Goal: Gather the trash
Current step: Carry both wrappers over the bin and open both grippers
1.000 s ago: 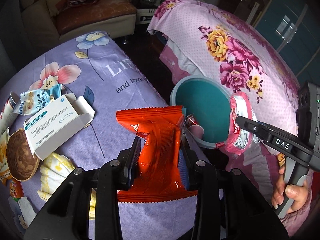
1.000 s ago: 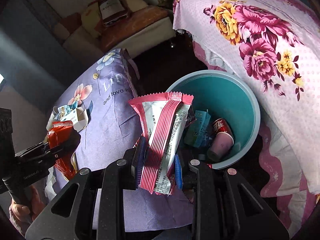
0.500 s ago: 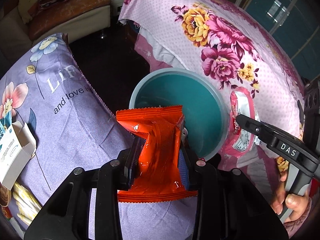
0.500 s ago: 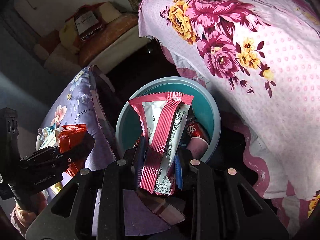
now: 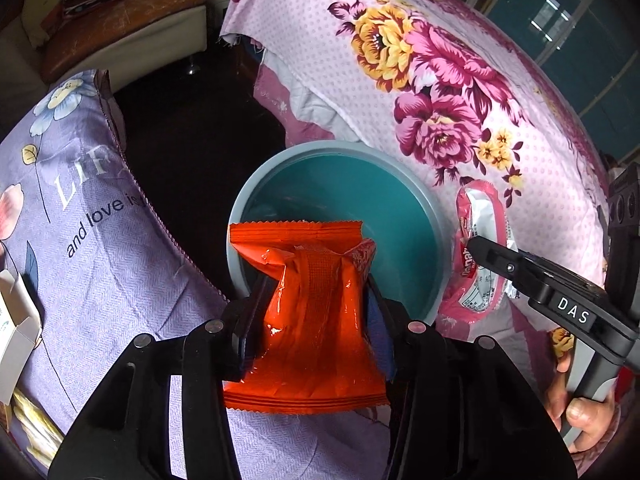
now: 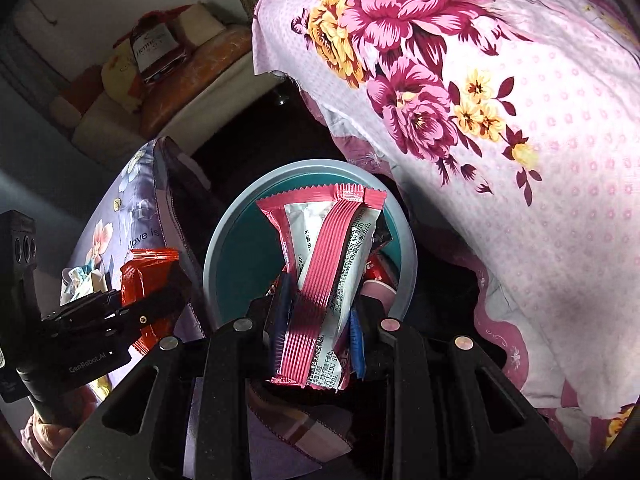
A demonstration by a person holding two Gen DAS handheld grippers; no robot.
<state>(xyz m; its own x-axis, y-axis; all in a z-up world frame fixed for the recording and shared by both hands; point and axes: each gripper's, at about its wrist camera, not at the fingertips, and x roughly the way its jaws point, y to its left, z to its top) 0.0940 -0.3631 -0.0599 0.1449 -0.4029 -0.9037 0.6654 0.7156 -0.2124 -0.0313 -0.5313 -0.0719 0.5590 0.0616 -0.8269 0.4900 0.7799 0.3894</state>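
Jaws of the left gripper [image 5: 316,316] have just been opening, yet the orange wrapper [image 5: 312,328] stays between them; its crumpled sides look to touch both pads, though whether they press I cannot tell. Jaws of the right gripper [image 6: 320,320] are clamped on the pink wrapper [image 6: 328,280], as a second ago. Both grippers have come across from the purple bedspread [image 5: 100,260] toward the teal bin [image 5: 438,248]. A second ago the orange wrapper hung over the bedspread beside the bin; now its top edge overlaps the bin's near rim. In the right wrist view the pink wrapper now stands in front of the bin's opening, where it earlier stood left of it. The white box [image 5: 16,332] has slid to the left edge of the left view.
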